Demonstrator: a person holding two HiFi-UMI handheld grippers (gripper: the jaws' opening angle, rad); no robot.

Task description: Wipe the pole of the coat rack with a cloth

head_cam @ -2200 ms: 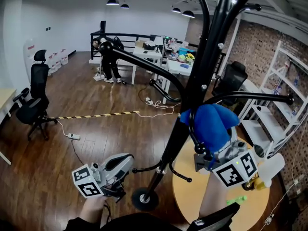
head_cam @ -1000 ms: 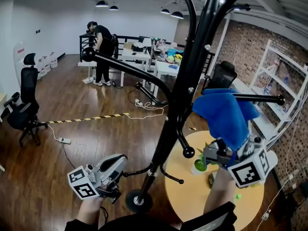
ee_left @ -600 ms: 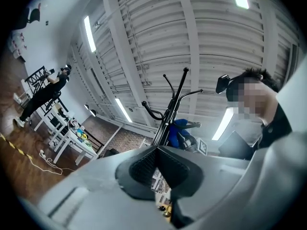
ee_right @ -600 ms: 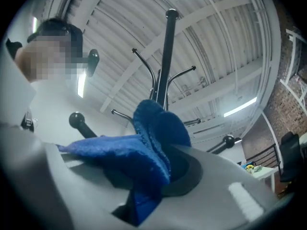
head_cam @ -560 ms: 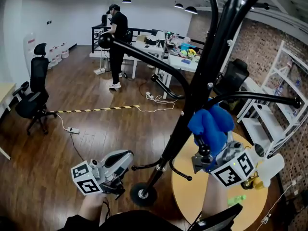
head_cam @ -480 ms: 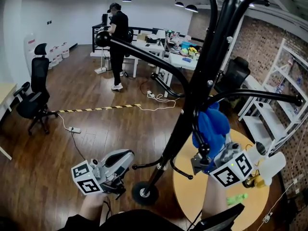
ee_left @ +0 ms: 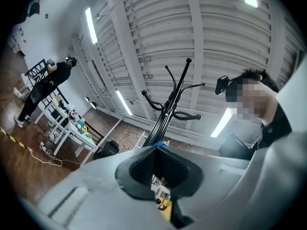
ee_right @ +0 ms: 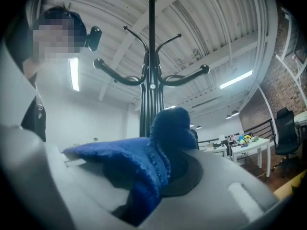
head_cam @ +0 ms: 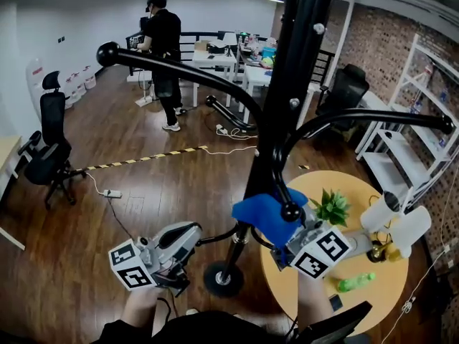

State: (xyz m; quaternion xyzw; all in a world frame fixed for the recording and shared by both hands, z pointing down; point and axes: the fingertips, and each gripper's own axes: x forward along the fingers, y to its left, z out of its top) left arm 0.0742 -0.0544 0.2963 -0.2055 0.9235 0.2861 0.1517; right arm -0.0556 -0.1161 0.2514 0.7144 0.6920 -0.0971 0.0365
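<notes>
Lower than half a second ago, my right hand-held gripper [head_cam: 288, 238] clamps the blue cloth [head_cam: 259, 216] against the pole [head_cam: 278, 117] near its base; my left hand-held gripper [head_cam: 188, 239] waits leftward, jaws together.

Head view looks down, gripper views upward (close), sharing coat rack [head_cam: 281, 113]

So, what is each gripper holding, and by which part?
The right gripper is shut on the blue cloth, pinching a bunched fold; the left gripper holds nothing.
</notes>
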